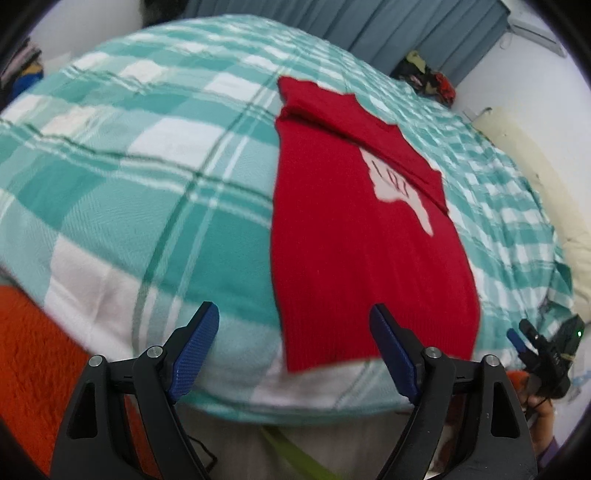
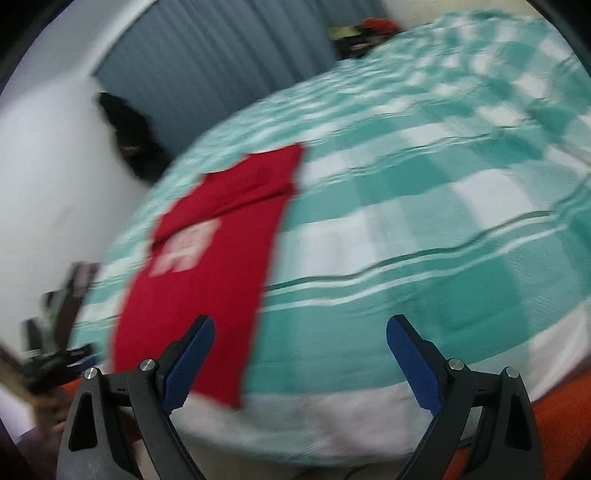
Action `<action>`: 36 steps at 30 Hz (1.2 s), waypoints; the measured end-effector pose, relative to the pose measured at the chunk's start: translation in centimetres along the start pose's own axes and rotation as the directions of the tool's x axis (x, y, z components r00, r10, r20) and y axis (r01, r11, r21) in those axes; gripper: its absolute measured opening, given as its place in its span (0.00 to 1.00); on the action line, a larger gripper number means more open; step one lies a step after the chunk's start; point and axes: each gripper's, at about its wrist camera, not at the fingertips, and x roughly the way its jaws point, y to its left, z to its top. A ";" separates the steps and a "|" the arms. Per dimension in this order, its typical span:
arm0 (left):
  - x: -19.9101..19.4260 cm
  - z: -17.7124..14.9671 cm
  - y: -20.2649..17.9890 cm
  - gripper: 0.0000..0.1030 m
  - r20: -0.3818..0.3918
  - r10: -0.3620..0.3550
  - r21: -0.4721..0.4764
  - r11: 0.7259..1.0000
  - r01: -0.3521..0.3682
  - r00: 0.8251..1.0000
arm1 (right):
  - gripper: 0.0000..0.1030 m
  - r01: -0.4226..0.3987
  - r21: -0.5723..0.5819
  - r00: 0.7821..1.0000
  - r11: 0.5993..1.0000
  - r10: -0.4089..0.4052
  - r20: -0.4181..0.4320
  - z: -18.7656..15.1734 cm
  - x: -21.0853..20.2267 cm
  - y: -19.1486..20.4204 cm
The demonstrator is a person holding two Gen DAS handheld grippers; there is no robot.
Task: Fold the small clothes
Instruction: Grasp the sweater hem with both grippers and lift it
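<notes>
**Red garment folded lengthwise, crosswise fold to come**

Red garment [image 1: 354, 236] lies as a long strip on the checked bedspread [image 1: 147, 177]. Left gripper [image 1: 295, 347] and right gripper [image 2: 299, 354] hover above its near hem, both spread wide and empty. Next, probably: pinch that hem's corners and carry them toward the collar.

I'm looking at a bed under a teal-and-white checked cover [image 1: 155, 177], an orange fuzzy blanket [image 1: 33, 373] showing at its near edge. Grey-blue curtains [image 1: 406, 22] are hanging behind, white walls [image 1: 535, 85] flanking. Cream pillow [image 1: 517, 136] is sitting by the wall. Lighting is reading even; right view is blurring.
</notes>
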 end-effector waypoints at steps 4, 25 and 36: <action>1.6 -0.5 -0.4 0.58 -0.092 -0.069 -0.004 0.998 0.069 0.993 | 0.82 -0.166 -0.004 0.964 0.986 0.162 -0.212 -2.5 3.7 2.0; 1.2 1.3 -1.9 0.04 -0.118 -0.162 -0.048 0.986 0.158 0.980 | 0.09 -0.302 0.114 0.925 0.947 0.320 -0.207 -0.7 7.1 4.6; 8.3 21.7 -4.5 0.04 0.005 -0.217 -0.089 0.972 0.216 0.976 | 0.09 -0.305 0.148 0.950 0.941 0.311 -0.018 15.7 14.4 5.2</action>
